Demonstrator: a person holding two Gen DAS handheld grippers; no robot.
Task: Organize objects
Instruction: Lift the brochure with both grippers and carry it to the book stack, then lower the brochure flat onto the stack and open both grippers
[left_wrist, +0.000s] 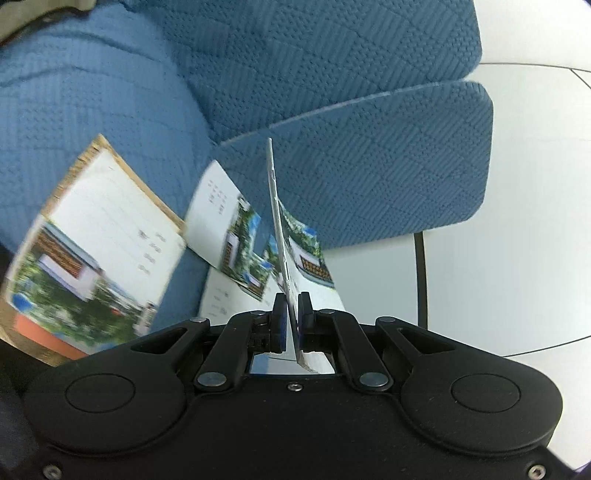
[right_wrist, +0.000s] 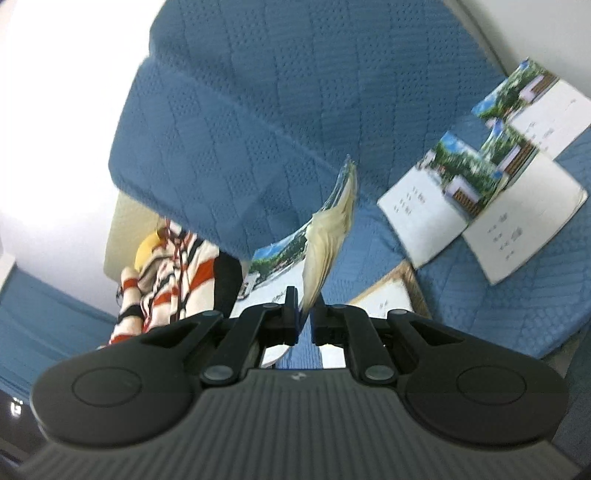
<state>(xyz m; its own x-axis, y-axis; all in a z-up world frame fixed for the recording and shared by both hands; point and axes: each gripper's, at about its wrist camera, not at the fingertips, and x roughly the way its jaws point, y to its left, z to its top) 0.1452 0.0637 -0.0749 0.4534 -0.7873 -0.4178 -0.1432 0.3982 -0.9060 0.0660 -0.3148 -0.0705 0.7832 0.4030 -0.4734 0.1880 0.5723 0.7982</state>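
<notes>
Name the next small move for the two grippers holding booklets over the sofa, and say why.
Probably carry both toward one pile: the left gripper pinches a thin booklet edge-on, the right gripper grips a fanned booklet, and others lie scattered on the blue sofa.

Two tongs are in view, the left tongs (left_wrist: 291, 300) and the right tongs (right_wrist: 304, 297), and we count one booklet (left_wrist: 275, 221) in the first and one more (right_wrist: 332, 229) in the second. From the right we count four further booklets (right_wrist: 443, 192) lying on the one blue sofa (right_wrist: 258, 129): three overlapping and one brown-edged booklet (right_wrist: 388, 291). That makes six in all. From the left we again make out four lying, though blur leaves that count less sure. We see one striped toy (right_wrist: 166, 273).
</notes>
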